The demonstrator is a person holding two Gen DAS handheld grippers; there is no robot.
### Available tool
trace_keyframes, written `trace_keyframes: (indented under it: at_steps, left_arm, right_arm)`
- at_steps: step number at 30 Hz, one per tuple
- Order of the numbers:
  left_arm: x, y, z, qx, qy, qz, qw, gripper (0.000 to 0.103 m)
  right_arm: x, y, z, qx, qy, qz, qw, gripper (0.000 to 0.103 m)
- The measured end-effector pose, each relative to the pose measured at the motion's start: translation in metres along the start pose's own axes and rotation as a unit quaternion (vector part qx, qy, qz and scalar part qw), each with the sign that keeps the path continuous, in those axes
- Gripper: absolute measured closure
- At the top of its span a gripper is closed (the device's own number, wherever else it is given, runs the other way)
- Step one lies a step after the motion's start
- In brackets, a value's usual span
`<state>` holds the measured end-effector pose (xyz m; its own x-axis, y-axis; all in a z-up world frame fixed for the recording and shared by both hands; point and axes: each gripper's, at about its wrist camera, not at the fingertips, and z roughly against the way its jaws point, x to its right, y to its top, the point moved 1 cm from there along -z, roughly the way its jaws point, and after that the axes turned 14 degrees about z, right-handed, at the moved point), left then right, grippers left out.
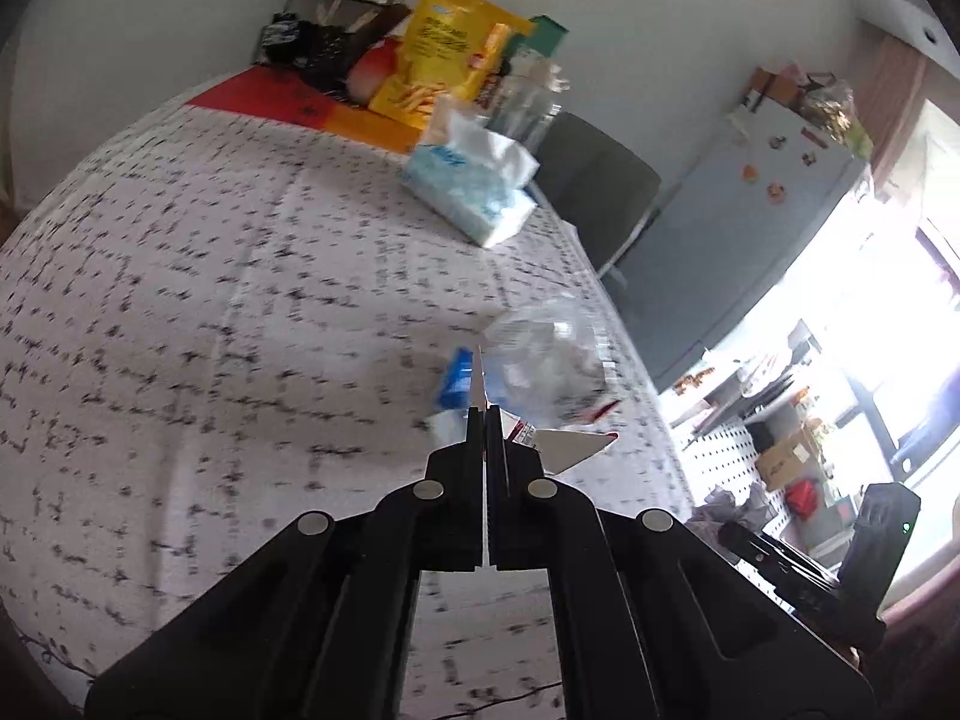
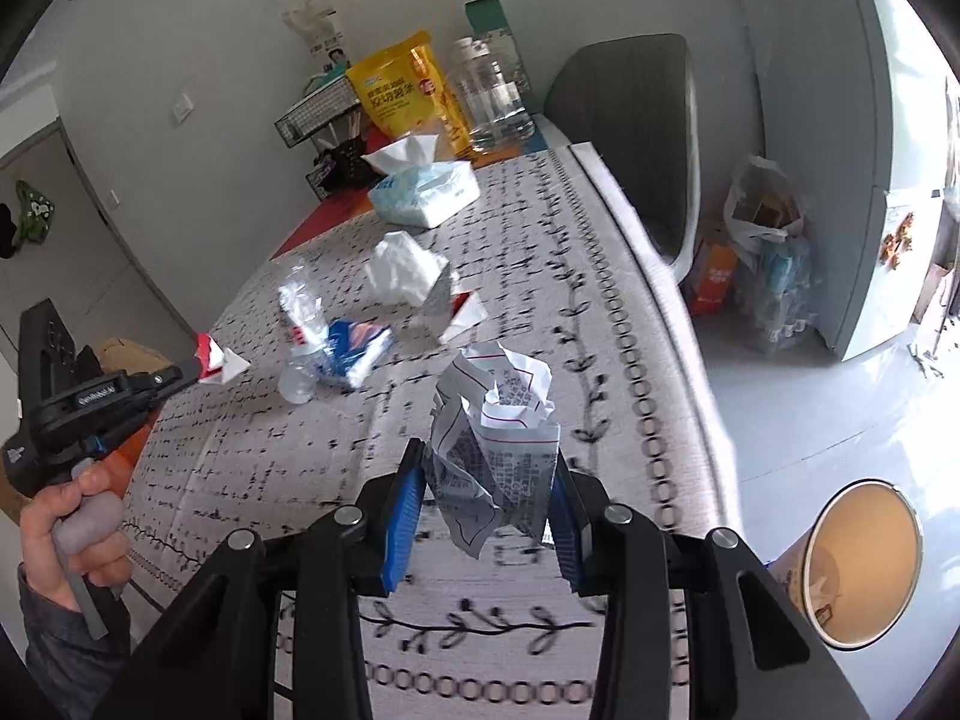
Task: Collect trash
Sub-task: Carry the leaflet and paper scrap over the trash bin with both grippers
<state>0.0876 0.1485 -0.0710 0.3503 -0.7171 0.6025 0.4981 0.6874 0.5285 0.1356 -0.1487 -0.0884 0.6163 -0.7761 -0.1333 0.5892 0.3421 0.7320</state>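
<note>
My right gripper (image 2: 489,468) is shut on a crumpled printed paper (image 2: 495,444) and holds it above the table's near edge. My left gripper (image 1: 485,414) is shut on a thin red and white wrapper (image 1: 570,447); the right wrist view shows it (image 2: 216,363) held above the table at the left. On the table lie a crushed clear plastic bottle (image 2: 300,330), a blue wrapper (image 2: 354,345), a crumpled white tissue (image 2: 402,267) and a torn white and red packet (image 2: 459,312). A tan bin (image 2: 864,564) stands on the floor at the lower right.
A tissue pack (image 2: 423,189), a yellow snack bag (image 2: 399,90), a clear jar (image 2: 489,99) and a wire basket (image 2: 315,111) stand at the table's far end. A grey chair (image 2: 636,120), a fridge (image 2: 852,120) and floor bags (image 2: 762,222) are to the right.
</note>
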Motion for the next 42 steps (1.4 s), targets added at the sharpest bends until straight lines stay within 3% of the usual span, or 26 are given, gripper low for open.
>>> trace_keyframes:
  at_steps: [9,23,32,42]
  left_arm:
    - [0.070,-0.014,-0.026,-0.024,-0.038,-0.049,0.9978,0.101]
    - [0.187,-0.068,-0.088,-0.084,-0.084,-0.117,0.9861,0.101]
    - [0.249,-0.122,-0.141,-0.135,-0.091,-0.167,0.9725,0.101]
    - [0.285,-0.172,-0.202,-0.191,-0.079,-0.195,0.9589,0.101]
  right_arm:
    - [0.042,-0.002,0.029,0.022,-0.037,-0.030,0.999,0.065]
    - [0.138,-0.043,0.081,0.036,-0.102,-0.098,0.989,0.065]
    - [0.200,-0.083,0.098,0.041,-0.130,-0.153,0.979,0.065]
    - [0.271,-0.142,0.091,0.021,-0.163,-0.222,0.961,0.064]
